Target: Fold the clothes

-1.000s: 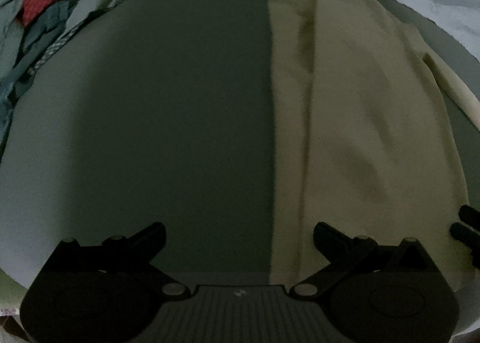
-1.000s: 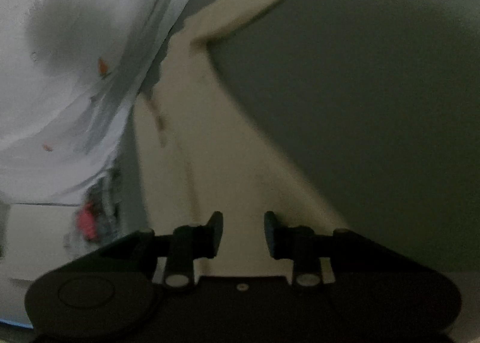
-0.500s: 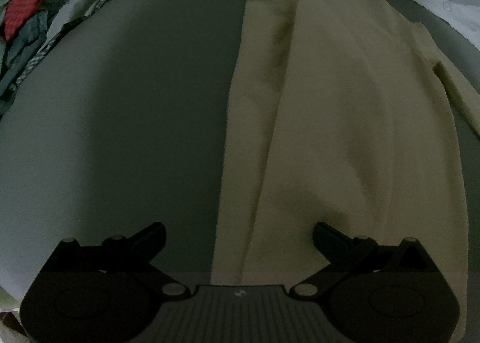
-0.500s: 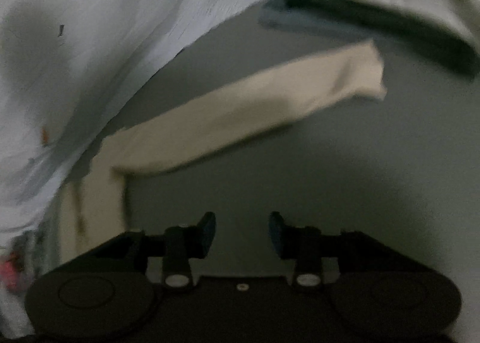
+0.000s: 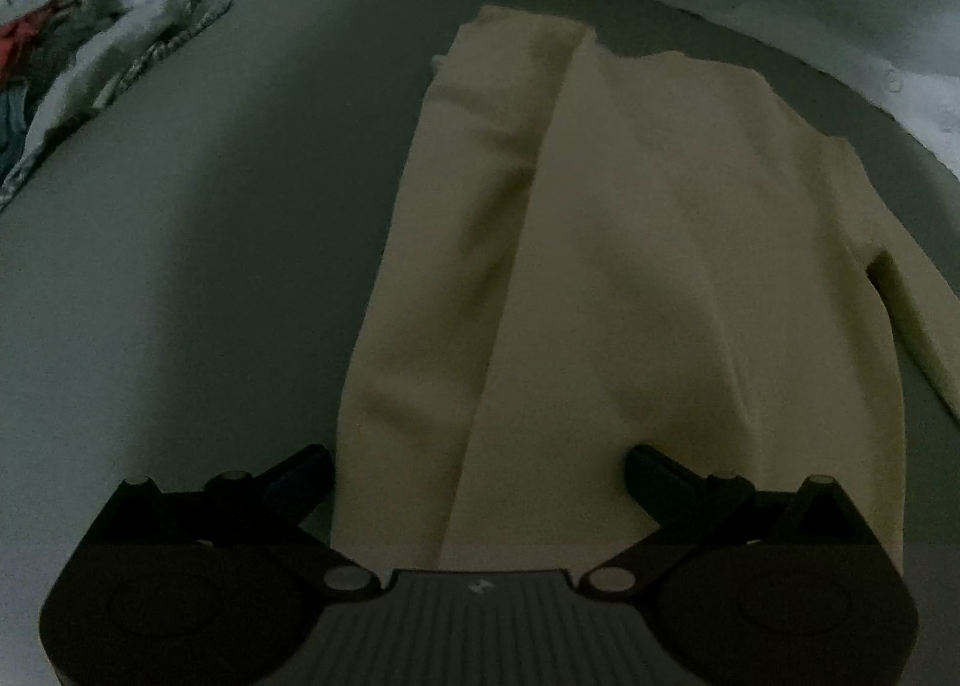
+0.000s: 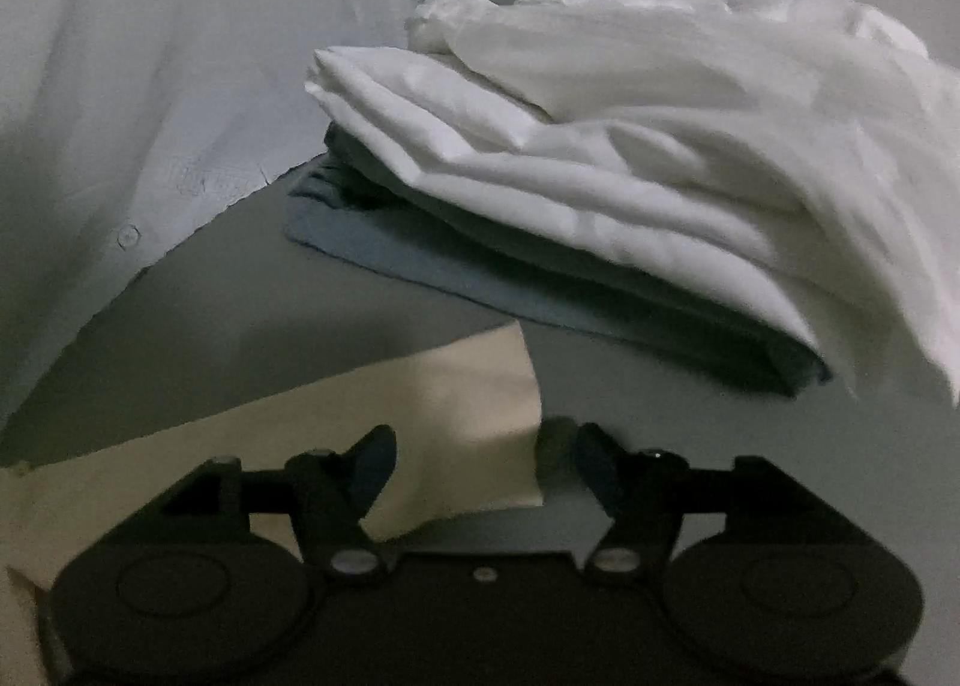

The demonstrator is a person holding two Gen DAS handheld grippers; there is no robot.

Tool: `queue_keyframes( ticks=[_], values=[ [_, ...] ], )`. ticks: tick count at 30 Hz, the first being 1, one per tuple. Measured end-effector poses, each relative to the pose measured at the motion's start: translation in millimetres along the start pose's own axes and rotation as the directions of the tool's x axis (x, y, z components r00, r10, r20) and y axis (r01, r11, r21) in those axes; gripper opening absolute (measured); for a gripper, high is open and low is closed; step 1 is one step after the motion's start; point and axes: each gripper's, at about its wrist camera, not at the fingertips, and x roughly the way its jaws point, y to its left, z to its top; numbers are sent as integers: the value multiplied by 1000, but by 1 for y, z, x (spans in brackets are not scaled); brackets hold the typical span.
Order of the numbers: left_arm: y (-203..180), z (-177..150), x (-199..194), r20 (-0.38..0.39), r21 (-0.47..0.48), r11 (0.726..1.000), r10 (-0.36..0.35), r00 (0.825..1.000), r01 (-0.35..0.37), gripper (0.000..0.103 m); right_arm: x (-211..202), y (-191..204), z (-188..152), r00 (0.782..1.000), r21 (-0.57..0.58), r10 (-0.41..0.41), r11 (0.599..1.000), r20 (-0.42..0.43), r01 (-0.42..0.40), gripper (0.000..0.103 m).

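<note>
Right wrist alone shows folded stack.

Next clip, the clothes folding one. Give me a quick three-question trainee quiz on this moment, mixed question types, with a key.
1. True or false: the left tool is shut on the cream garment.
2. Multiple choice: in the right wrist view, the white folded clothes lie on
A. a dark grey-blue folded garment
B. a red towel
C. a wooden tray
3. Fill in: the end of the cream sleeve lies in front of the ___ tool.

Key: 1 false, both fingers stand wide apart over the cloth. 2 A. 3 right.
</note>
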Motion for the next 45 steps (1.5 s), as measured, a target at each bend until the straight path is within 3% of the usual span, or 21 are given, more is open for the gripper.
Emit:
queue_keyframes(
  ticks=[1, 2, 3, 5, 7, 9, 12, 14, 17, 19, 21, 24, 26, 28, 30, 34, 36, 37, 40, 43, 45],
  values=[
    [-2, 0, -4, -14, 3, 1000, -1, 1000, 1, 103, 1, 3, 2, 1000, -10, -2, 1000, -8, 2, 50],
    [-3, 4, -7, -31, 4, 1000, -3, 1000, 3, 103, 3, 6, 4, 1000, -11, 9, 1000, -16, -9, 25],
    [-3, 6, -8, -48, 5, 1000, -5, 999, 5, 103, 5, 6, 4, 998, 28, 49, 998, -35, -48, 10],
    [-3, 9, -8, -79, 3, 1000, -5, 997, 5, 103, 8, 5, 5, 987, 135, 147, 981, -57, -139, 9],
    [-3, 13, -6, -105, 2, 1000, -7, 994, 7, 103, 9, 3, 4, 965, 256, 257, 938, -58, -235, 8],
    [-2, 14, -4, -121, 8, 1000, -8, 993, 9, 103, 13, 1, -3, 914, 406, 401, 846, -61, -344, 7],
    [-4, 13, -7, -141, 8, 1000, -8, 990, 9, 103, 21, 11, -16, 811, 560, 580, 697, -73, -448, 7],
    [-6, 12, -8, -152, 8, 1000, -8, 988, 9, 103, 26, 26, -28, 728, 623, 680, 610, -94, -490, 7],
    [-7, 8, -12, -154, 8, 1000, -8, 988, 9, 103, 35, 56, -60, 568, 762, 813, 446, -125, -470, 7],
    [-9, 2, -16, -141, 11, 1000, -9, 990, 10, 103, 40, 78, -84, 479, 836, 865, 369, -150, -406, 7],
    [-10, -5, -20, -119, 14, 1000, -10, 993, 11, 103, 42, 105, -110, 371, 897, 908, 317, -194, -307, 7],
    [-11, -15, -26, -85, 15, 1000, -10, 996, 11, 103, 33, 143, -126, 265, 857, 922, 366, -282, -362, 7],
    [-13, -21, -30, -72, 15, 1000, -10, 997, 11, 103, 27, 153, -125, 265, 800, 902, 426, -340, -423, 7],
    [-14, -26, -33, -64, 15, 1000, -10, 998, 11, 103, 20, 162, -123, 271, 733, 877, 480, -396, -482, 14],
    [-15, -29, -36, -63, 14, 1000, -11, 998, 12, 103, 14, 170, -121, 282, 659, 848, 527, -449, -537, 47],
    [-17, -39, -42, -49, 12, 1000, -11, 999, 11, 103, 1, 188, -118, 315, 490, 778, 599, -544, -634, 63],
    [-18, -45, -46, -37, 10, 1000, -11, 999, 11, 103, -6, 197, -116, 337, 398, 738, 622, -585, -674, 89],
    [-19, -48, -48, -31, 10, 1000, -11, 999, 11, 103, -4, 204, -106, 371, 338, 720, 634, -586, -696, 95],
    [-23, -51, -47, -15, 13, 1000, -15, 1000, 15, 103, -18, 202, -86, 546, 59, 655, 667, -522, -743, 99],
    [-8, -35, -36, -4, 17, 999, -32, 999, 32, 103, -39, 189, -81, 744, -250, 555, 712, -373, -657, 103],
    [-5, -30, -23, -2, 8, 998, -60, 998, 60, 103, -48, 187, -83, 837, -424, 482, 722, -257, -546, 103]
  ],
)
